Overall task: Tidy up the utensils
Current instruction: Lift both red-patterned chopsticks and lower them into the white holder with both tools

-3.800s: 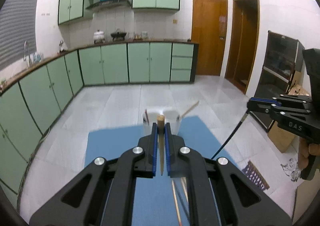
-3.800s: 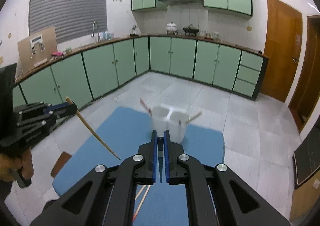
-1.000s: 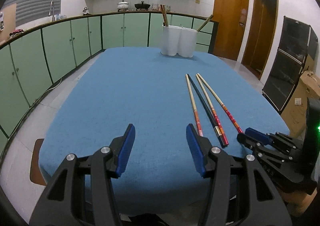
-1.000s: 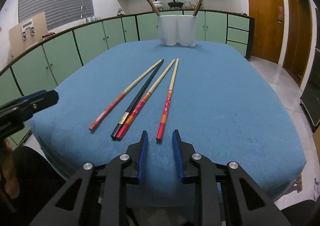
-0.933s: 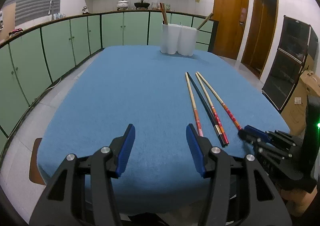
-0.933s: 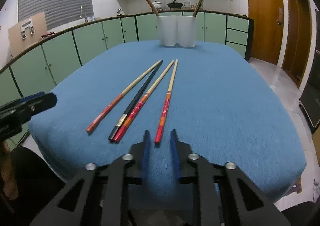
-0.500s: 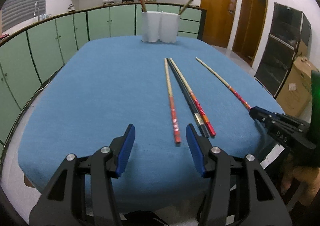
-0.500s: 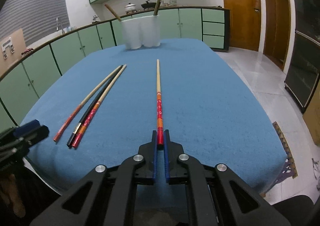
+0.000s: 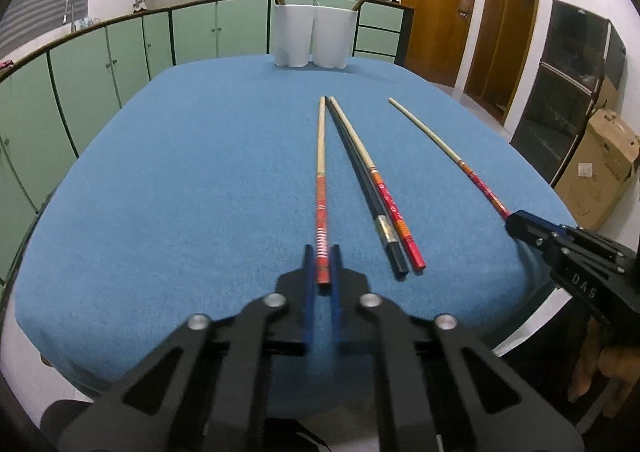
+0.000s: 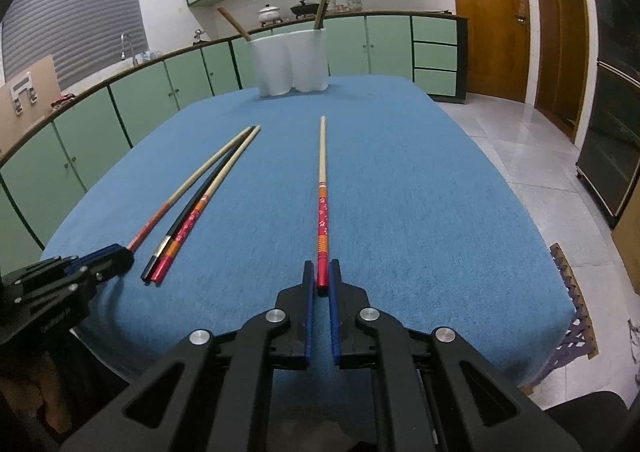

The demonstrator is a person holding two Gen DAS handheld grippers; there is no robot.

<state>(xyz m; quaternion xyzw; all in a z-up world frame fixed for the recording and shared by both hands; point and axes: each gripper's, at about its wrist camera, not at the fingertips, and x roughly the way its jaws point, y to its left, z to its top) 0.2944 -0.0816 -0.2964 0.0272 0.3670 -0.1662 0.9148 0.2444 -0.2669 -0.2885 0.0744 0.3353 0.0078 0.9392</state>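
Several chopsticks lie on the blue-covered table (image 9: 180, 172). My left gripper (image 9: 322, 252) is shut on the red end of the leftmost chopstick (image 9: 321, 172), which lies flat. A black chopstick (image 9: 384, 230) and a red-patterned one (image 9: 400, 220) lie just to its right. My right gripper (image 10: 321, 266) pinches the red end of a separate chopstick (image 10: 322, 192); its jaws are easing open slightly, with the stick between the pads. Each gripper shows in the other's view: right (image 9: 516, 220), left (image 10: 120, 254). A white twin holder (image 9: 310, 36) stands at the table's far edge, one chopstick in each cup.
Green kitchen cabinets (image 10: 120, 112) curve around behind the table. Two wooden doors (image 9: 436, 4) are at the back right, and a dark cabinet (image 9: 576, 92) and a cardboard box (image 9: 600, 172) stand to the right. A person's hand (image 9: 600, 372) holds the right gripper.
My left gripper came forward and down over the leftmost chopstick and shut on its red end. The right gripper stayed on its chopstick, which it had slid away from the other three.
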